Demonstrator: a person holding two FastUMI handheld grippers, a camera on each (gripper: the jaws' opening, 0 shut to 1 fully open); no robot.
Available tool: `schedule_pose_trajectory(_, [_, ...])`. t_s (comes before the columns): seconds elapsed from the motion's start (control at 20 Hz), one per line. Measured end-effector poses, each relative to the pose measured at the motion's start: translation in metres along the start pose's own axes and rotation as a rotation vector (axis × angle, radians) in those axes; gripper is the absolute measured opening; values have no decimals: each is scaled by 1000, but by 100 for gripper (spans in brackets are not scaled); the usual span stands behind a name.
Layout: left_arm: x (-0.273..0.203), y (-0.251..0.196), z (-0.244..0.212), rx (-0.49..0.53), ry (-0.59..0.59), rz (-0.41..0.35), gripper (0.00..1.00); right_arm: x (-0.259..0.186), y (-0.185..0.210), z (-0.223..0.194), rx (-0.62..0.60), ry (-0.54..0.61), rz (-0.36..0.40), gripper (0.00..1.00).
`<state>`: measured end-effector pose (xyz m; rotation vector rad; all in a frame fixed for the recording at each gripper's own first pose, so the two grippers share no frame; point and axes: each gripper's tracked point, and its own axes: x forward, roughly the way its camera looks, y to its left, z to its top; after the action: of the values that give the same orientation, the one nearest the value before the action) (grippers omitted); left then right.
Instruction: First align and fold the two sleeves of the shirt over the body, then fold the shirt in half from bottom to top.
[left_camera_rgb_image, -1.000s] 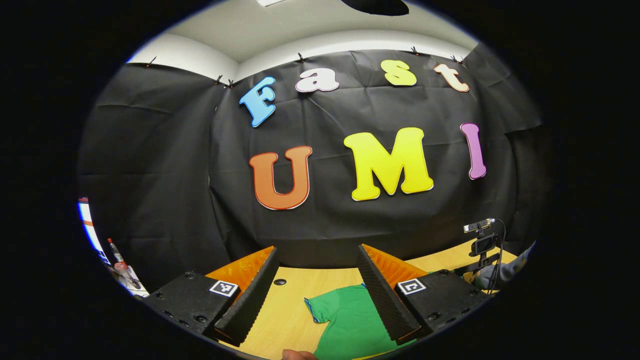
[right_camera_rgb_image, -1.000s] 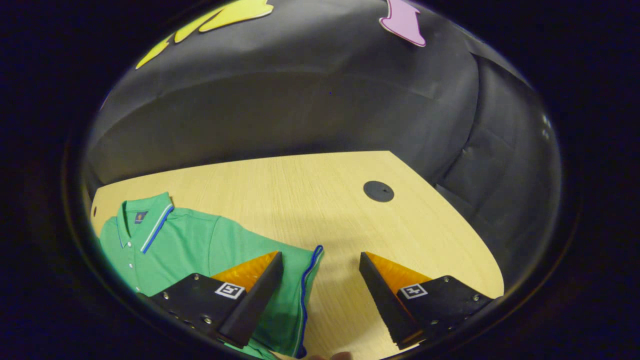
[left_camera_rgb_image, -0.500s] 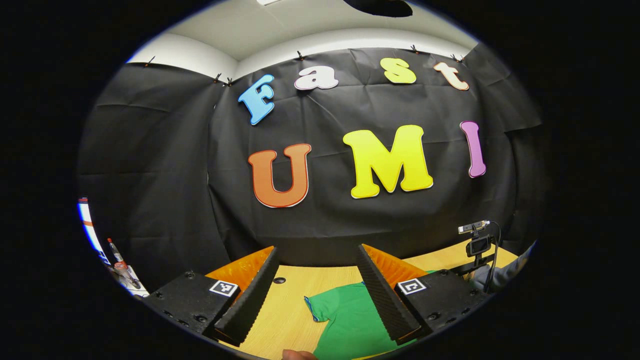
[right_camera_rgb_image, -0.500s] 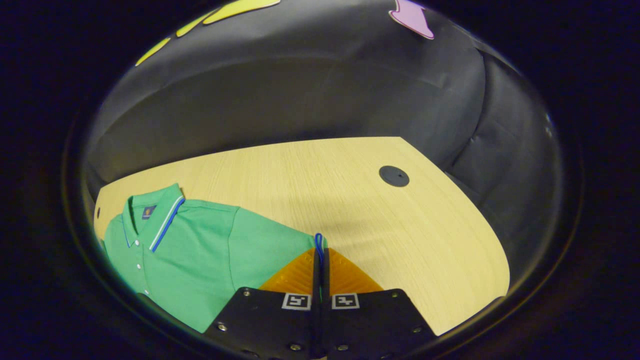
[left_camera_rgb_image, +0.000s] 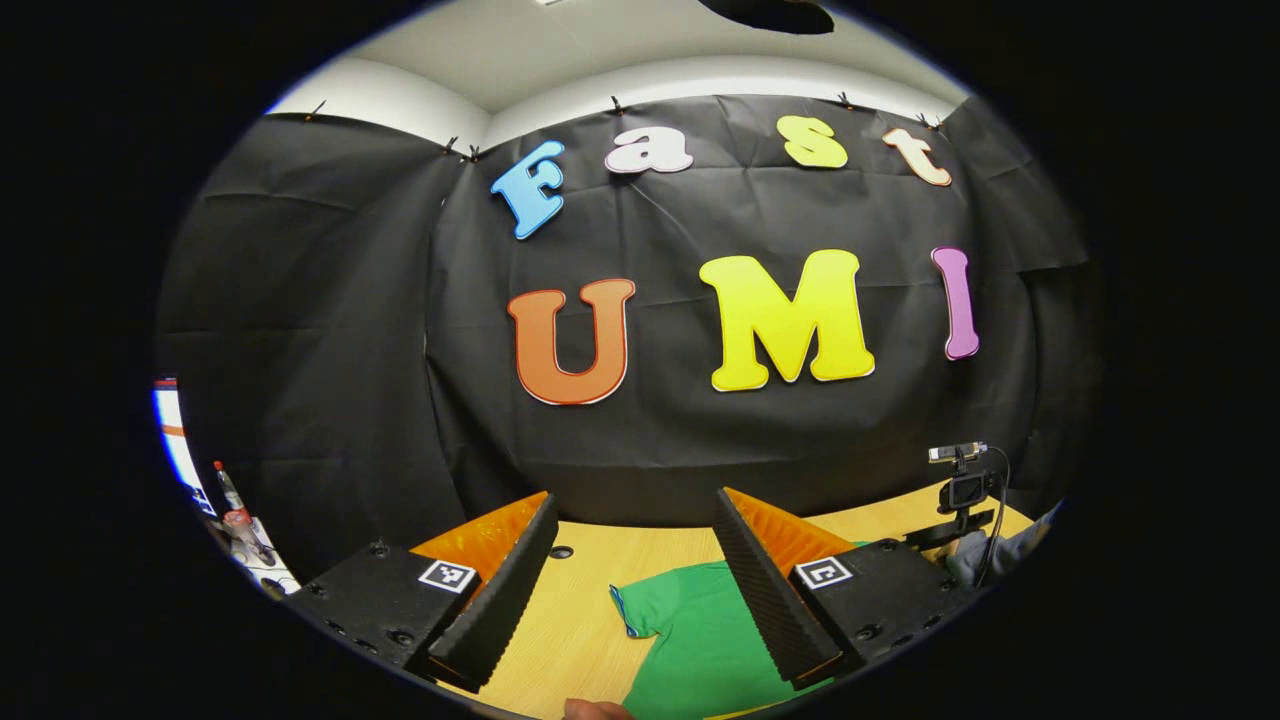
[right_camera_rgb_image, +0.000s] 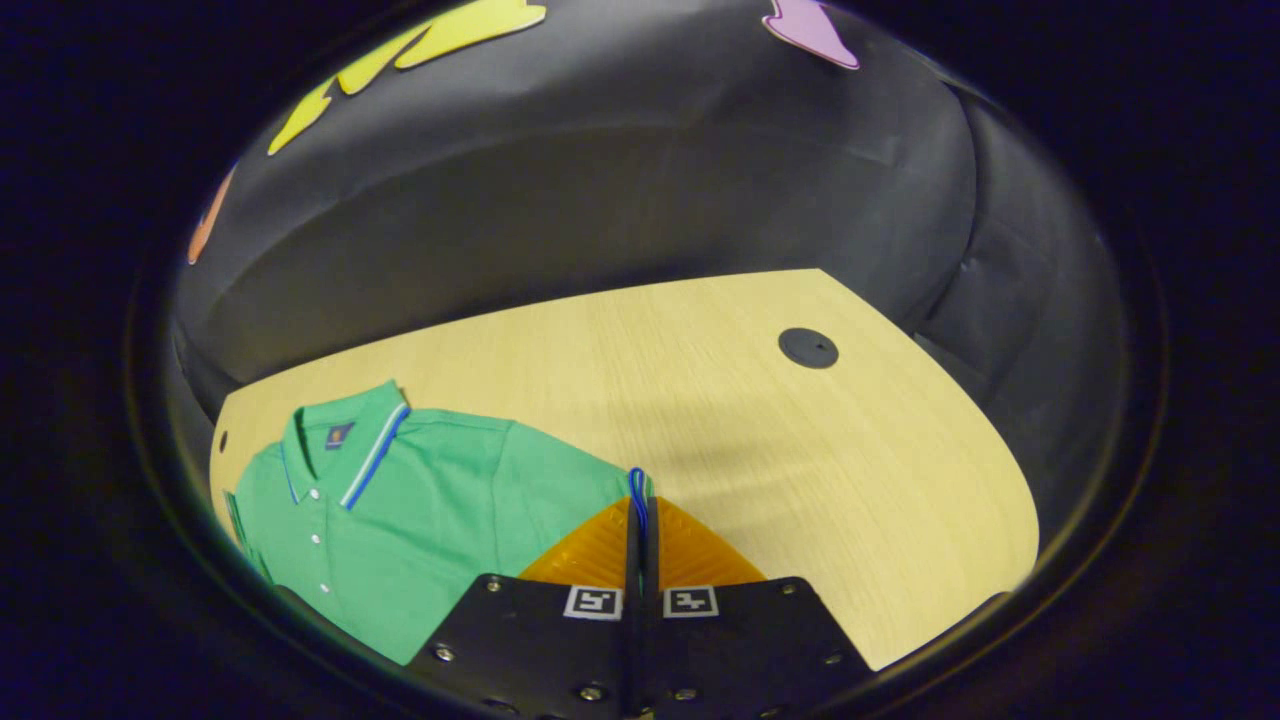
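Observation:
A green polo shirt (right_camera_rgb_image: 400, 500) with a blue-and-white trimmed collar lies flat on the pale wooden table (right_camera_rgb_image: 720, 420), at the left of the right gripper view. My right gripper (right_camera_rgb_image: 638, 500) is shut on the blue-edged cuff of the shirt's sleeve (right_camera_rgb_image: 637, 483), which pokes up between its fingers. In the left gripper view the shirt (left_camera_rgb_image: 700, 640) lies low down with its other sleeve (left_camera_rgb_image: 640, 608) spread out to the left. My left gripper (left_camera_rgb_image: 635, 590) hangs open above the table, its fingers apart on either side of that sleeve and not touching it.
A round black grommet (right_camera_rgb_image: 808, 347) sits in the table at the far right. The other gripper (left_camera_rgb_image: 960, 490), with its cable and a grey sleeve behind it, shows at the right of the left gripper view. A second dark hole (left_camera_rgb_image: 561, 551) marks the table's far edge.
My right gripper has shut on the sleeve cuff and lifted slightly with it. The left gripper has stayed open and has tilted a little.

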<state>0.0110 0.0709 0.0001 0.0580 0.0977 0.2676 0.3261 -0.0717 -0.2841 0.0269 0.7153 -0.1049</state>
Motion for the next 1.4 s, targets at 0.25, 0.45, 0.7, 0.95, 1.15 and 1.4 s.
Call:
schedule_pose_trajectory(0.25, [-2, 7, 5, 12, -19, 5, 100, -19, 40, 14, -38, -53, 69, 1])
schedule_pose_trajectory(0.45, [-3, 11, 3, 4, -14, 12, 100, -33, 77, 16, -57, -69, 129, 1])
schedule_pose_trajectory(0.7, [-6, 18, 3, 5, -14, 28, 100, -48, 122, 9, -92, -78, 199, 1])
schedule_pose_trajectory(0.95, [-11, 29, 0, 1, -7, 53, 100, -59, 155, -8, -92, -59, 251, 1])
schedule_pose_trajectory(1.15, [-14, 37, 0, 4, -6, 70, 100, -58, 170, -25, -97, -30, 265, 1])
schedule_pose_trajectory(1.4, [-17, 45, 0, 6, -3, 86, 100, -54, 180, -43, -121, 0, 274, 1])
